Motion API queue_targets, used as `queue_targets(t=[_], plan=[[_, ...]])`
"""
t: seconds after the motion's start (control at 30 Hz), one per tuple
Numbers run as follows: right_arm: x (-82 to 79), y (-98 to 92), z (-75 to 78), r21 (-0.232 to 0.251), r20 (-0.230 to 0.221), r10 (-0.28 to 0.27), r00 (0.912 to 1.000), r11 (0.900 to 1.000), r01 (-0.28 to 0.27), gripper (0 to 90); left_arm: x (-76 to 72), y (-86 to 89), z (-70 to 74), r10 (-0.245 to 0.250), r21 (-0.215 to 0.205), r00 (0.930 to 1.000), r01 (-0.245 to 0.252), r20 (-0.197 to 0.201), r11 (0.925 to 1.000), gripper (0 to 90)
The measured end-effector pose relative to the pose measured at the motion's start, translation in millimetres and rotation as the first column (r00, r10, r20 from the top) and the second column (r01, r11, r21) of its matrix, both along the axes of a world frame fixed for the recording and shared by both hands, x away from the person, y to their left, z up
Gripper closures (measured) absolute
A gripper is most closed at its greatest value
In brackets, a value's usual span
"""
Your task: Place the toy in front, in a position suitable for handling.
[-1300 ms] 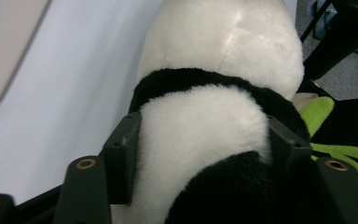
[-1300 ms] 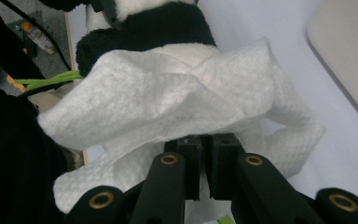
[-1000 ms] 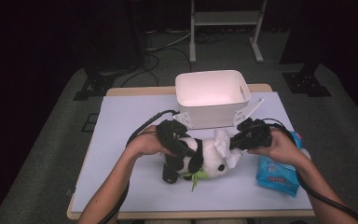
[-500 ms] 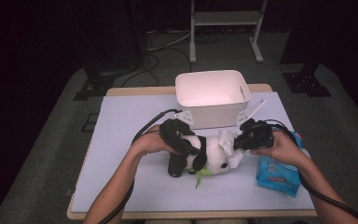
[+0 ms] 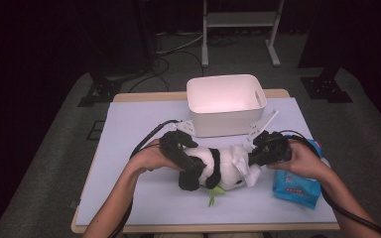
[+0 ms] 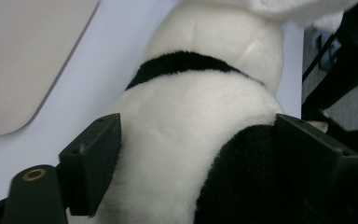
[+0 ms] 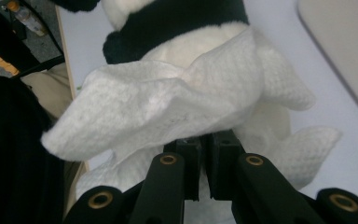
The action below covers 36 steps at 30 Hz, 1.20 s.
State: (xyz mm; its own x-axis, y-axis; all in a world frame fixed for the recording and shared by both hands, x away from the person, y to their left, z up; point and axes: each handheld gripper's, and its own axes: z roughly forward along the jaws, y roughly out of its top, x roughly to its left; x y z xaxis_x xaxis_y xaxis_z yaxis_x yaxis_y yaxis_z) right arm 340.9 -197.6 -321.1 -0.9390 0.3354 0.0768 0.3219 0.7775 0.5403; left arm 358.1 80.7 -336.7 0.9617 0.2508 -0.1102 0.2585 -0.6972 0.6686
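A black-and-white plush panda (image 5: 223,166) lies on its side on the pale table mat (image 5: 129,129). My left gripper (image 5: 191,166) straddles its body. In the left gripper view the jaws (image 6: 196,154) stand wide on either side of the panda (image 6: 205,98); they have just been opening, and the fur still fills the gap between them. My right gripper (image 5: 252,159) is at the panda's other end, shut on a white wipe (image 5: 243,166). In the right gripper view the jaws (image 7: 204,140) pinch the crumpled wipe (image 7: 168,102), which lies against the panda's white fur.
A white plastic bin (image 5: 223,121) stands just behind the panda at the table's middle back. A blue pack of wipes (image 5: 297,186) lies under my right hand. A small green leaf (image 5: 213,193) sticks out below the panda. Cables trail from both grippers.
The left hand has sunk slightly over the panda. The panda and the right hand with its wipe are much as before.
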Motion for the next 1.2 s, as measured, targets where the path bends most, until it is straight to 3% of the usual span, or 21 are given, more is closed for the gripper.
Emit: queue_targets(t=[0.2, 0.33, 0.5, 0.63, 0.87, 1.1, 1.2], plan=[[10.9, 17.0, 10.4, 0.015, 0.008, 0.01, 0.9999, 1.0, -0.01, 83.0, -9.1, -0.8, 1.9, -0.045, -0.003, 0.999, 0.045, 0.008, 0.999, 17.9], [12.6, 28.8, 3.1, -0.022, -0.011, 0.026, 0.9996, 0.999, -0.027, 83.3, -10.8, 1.5, 4.1, -0.046, -0.016, 0.9989, 0.046, -0.006, 0.9988, 17.8], [5.2, 26.8, -2.4, -0.015, -0.01, 0.031, 0.9995, 0.999, -0.031, 83.6, -10.2, 3.0, 7.7, -0.035, -0.035, 0.9989, 0.034, -0.029, 0.9988, 15.1], [3.3, 23.5, -7.0, -0.001, -0.019, 0.039, 0.9991, 0.999, -0.039, 83.6, -7.9, 2.3, 7.3, -0.014, -0.014, 0.9986, 0.014, -0.051, 0.9998, 8.8], [0.4, 21.8, -12.8, 0.016, -0.029, 0.039, 0.9988, 0.999, -0.039, 83.8, -4.9, -4.3, -3.2, -0.006, 0.023, 0.9969, 0.008, -0.079, 0.9997, 5.7], [-1.9, 18.1, -19.6, 0.031, -0.042, 0.041, 0.9983, 0.999, -0.039, 83.9, -6.3, -16.2, -10.3, -0.026, 0.056, 0.997, 0.03, -0.072, 0.998, 6.3], [-3.5, 17.9, -22.2, 0.031, -0.046, 0.043, 0.998, 0.999, -0.041, 83.9, -8.5, -25.1, -13.8, -0.046, 0.095, 0.997, 0.052, -0.063, 0.9942, 8.9]])
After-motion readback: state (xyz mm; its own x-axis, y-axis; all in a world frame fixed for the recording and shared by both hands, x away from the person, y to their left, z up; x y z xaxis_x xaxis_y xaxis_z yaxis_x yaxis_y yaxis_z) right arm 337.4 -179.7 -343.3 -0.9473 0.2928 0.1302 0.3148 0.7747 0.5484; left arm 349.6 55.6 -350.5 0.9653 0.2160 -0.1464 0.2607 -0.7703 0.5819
